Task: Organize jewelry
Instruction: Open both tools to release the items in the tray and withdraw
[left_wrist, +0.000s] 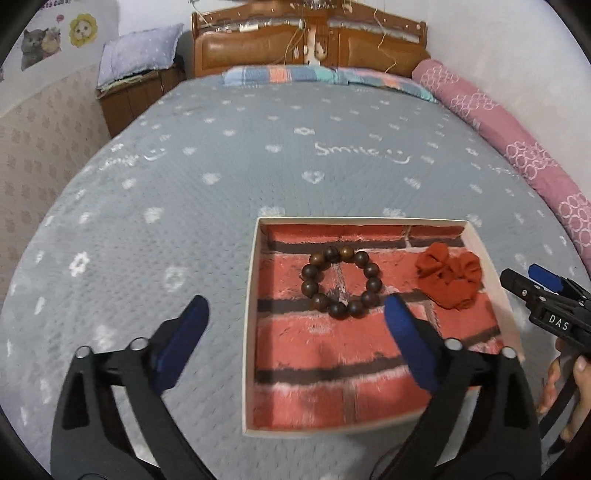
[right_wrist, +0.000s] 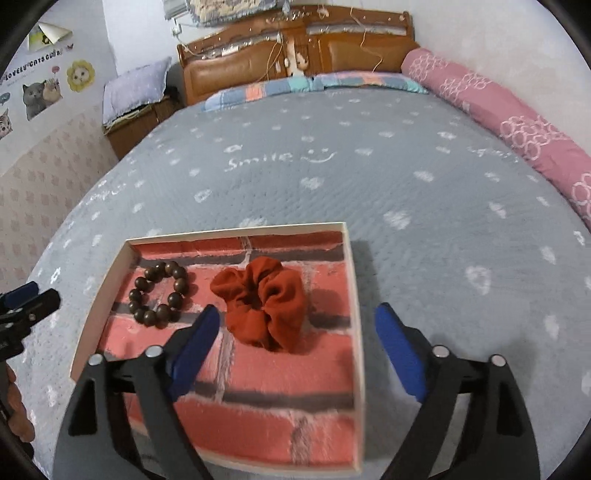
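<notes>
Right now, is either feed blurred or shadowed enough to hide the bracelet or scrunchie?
Left wrist view: fisheye bends the bed edges, slight blur, bracelet clear. Right wrist view: near box floor smeared, scrunchie readable, soft shadow to its right.

place: home bedroom | bed (left_wrist: 258, 155) under grey "Smile" quilted spread | carved wooden headboard (left_wrist: 310, 40) | rolled pink duvet (left_wrist: 517, 144) by the wall | bedside cabinet (left_wrist: 136, 96) bearing a pillow (left_wrist: 140, 53) | cat stickers (right_wrist: 37, 92) on the wall

My two wrist cameras look down the bed (left_wrist: 258, 155) toward the headboard (right_wrist: 295, 55), close above the shared tray (left_wrist: 251, 332), left and right.
</notes>
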